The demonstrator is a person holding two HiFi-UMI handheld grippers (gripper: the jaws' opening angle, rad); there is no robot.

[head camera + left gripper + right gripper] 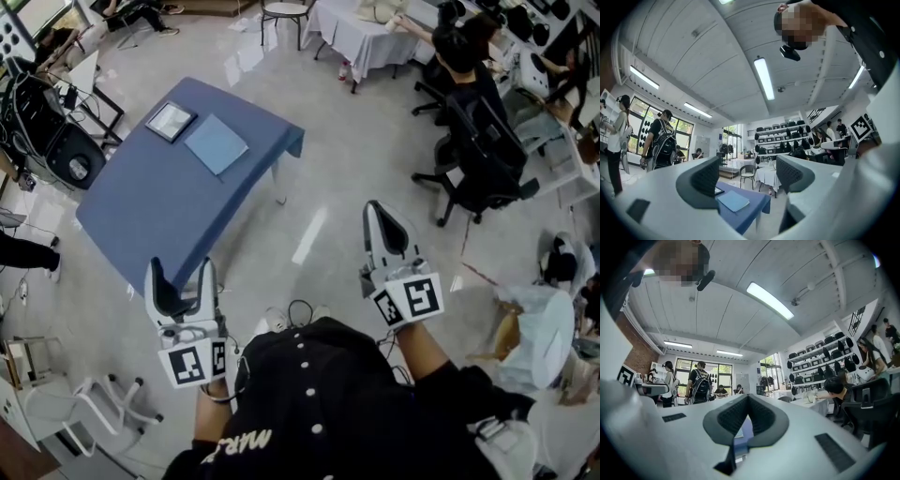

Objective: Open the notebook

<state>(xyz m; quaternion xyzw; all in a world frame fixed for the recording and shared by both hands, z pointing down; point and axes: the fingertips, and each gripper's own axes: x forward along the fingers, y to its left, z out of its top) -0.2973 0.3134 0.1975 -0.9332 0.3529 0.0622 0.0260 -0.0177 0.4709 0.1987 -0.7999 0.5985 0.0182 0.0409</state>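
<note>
A light blue notebook [216, 143] lies shut on a table with a dark blue cloth [150, 211], beside a dark framed tablet-like item [171, 121]. Both grippers hover over the floor, well short of the table. My left gripper [181, 272] stands open with nothing between its jaws. Its own view shows the notebook [733, 200] and the table [752, 211] far off between the jaws of the left gripper [746, 176]. My right gripper [378, 208] is shut and empty, its tips touching. In the right gripper view [746, 401], a strip of the blue table [743, 430] shows below the tips.
Black office chairs [483, 155] and seated people fill the right side. A white-clothed table [361, 33] and a round chair [284, 14] stand at the back. Dark equipment [42, 131] sits left of the blue table, a white rack [89, 408] at lower left.
</note>
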